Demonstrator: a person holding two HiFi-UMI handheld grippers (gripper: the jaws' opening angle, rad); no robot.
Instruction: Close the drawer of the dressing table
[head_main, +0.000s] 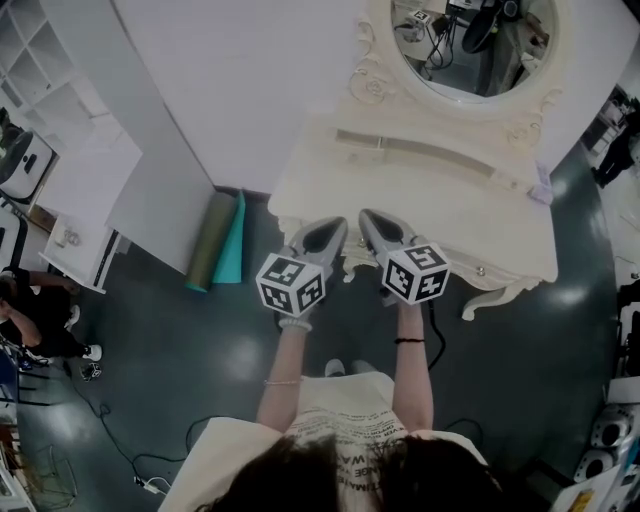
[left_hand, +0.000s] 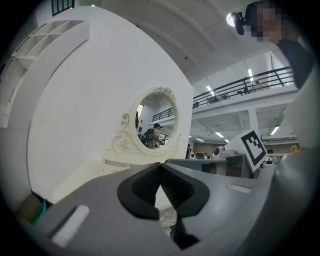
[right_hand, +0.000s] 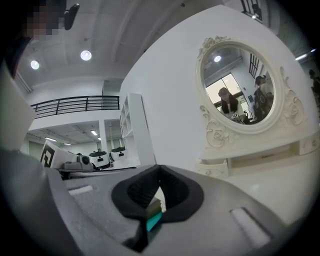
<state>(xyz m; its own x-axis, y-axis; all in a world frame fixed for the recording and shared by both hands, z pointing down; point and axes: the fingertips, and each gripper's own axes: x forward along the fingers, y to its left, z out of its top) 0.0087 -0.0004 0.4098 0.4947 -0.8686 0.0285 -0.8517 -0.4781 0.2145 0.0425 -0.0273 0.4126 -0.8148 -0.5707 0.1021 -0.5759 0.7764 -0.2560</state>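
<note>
The cream dressing table (head_main: 450, 210) with its oval mirror (head_main: 470, 45) stands in front of me. Both grippers point level at its carved front edge, side by side. In the head view my left gripper (head_main: 338, 226) and right gripper (head_main: 366, 216) have their tips at the edge of the tabletop, and they hide the drawer front below it. The left gripper (left_hand: 160, 166) is shut with nothing in it, and the mirror (left_hand: 156, 125) lies ahead of it. The right gripper (right_hand: 159, 169) is also shut and empty, with the mirror (right_hand: 240, 87) up to its right.
A green and a teal rolled mat (head_main: 222, 240) lean on the floor left of the table. White panels and shelving (head_main: 50, 80) stand further left, with a seated person (head_main: 25, 310) beyond. Cables trail over the dark floor (head_main: 150, 400). A small knob (head_main: 480, 270) shows on the table's right front.
</note>
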